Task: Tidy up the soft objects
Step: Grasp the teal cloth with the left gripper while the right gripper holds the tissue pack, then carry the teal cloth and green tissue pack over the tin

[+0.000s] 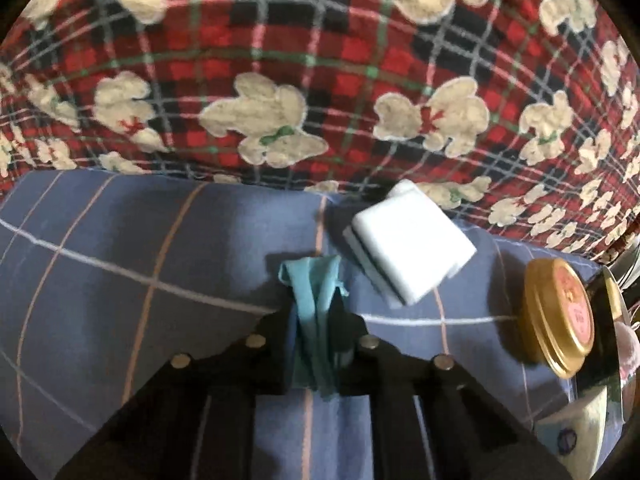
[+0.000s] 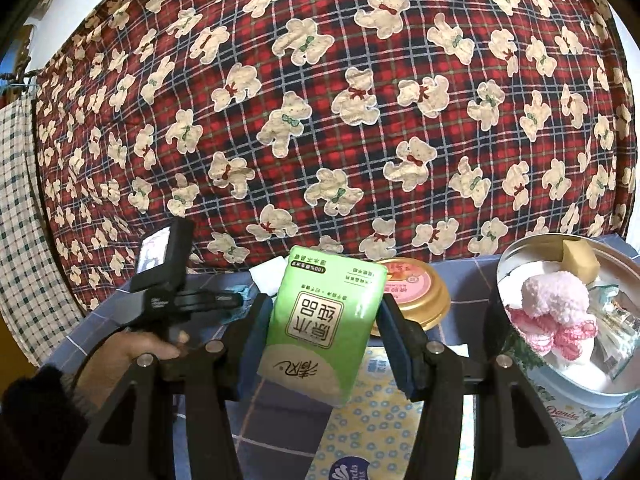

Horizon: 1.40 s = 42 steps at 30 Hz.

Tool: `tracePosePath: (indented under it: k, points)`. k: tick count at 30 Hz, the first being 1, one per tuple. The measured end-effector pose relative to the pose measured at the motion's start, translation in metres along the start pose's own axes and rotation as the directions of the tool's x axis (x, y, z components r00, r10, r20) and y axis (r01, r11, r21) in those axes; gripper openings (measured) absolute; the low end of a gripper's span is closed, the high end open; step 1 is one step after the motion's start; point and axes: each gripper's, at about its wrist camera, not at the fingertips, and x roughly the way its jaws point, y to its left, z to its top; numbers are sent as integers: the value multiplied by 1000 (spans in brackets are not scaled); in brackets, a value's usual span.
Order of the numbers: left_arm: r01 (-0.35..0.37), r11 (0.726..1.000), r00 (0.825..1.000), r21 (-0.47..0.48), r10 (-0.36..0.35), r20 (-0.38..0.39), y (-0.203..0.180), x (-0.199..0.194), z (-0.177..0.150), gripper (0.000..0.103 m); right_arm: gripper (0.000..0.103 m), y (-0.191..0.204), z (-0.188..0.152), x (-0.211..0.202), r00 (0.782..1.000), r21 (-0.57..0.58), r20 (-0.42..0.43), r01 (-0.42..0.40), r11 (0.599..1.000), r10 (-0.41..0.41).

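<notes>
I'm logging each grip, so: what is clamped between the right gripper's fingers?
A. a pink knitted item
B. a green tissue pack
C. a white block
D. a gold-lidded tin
B: in the right wrist view the right gripper has both pads pressed against the green tissue pack.

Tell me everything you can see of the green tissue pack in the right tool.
The green tissue pack is a soft plastic-wrapped packet, light green fading to cream at its lower end, printed with large Chinese characters that read upside down in the right wrist view. It stands tilted, lifted above the blue checked cloth, pinched at both sides by the right tool. Its film looks slightly creased. The gold lid sits behind it.
</notes>
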Motion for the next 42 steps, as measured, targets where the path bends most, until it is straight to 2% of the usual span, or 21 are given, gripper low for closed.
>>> tracePosePath:
  k: [3,8,16,22,29,34,39,42]
  points:
    - [14,1000,997,19,-16,76,3,-27,-14,10,56,0,0,0,1000,-11,9,7,1000,-7]
    - [23,999,978,41,-31,206,2,-79,-31,10,56,2,3,-9,998,-22,54,19,1000,-18]
    - [-24,988,948,150,-25,318,-36,-134,-59,11,56,1,3,-26,995,-55,96,18,998,-13]
    - [12,978,938,210,-83,336,-70,-164,-79,11,56,-24,0,-59,990,-56,127,73,996,-65]
    - [92,949,925,301,-193,327,-138,-184,-95,11,57,-73,-4,-91,981,-51,113,166,985,-159]
    - [167,928,916,334,-272,297,-189,-186,-100,11,56,-109,3,-109,961,-85,114,263,961,-253]
    - [198,901,908,386,-316,274,-238,-180,-110,11,56,-151,13,-115,933,-85,107,353,932,-344]
    - [210,890,909,405,-330,253,-262,-172,-114,11,57,-175,16,-107,927,-68,74,373,925,-369]
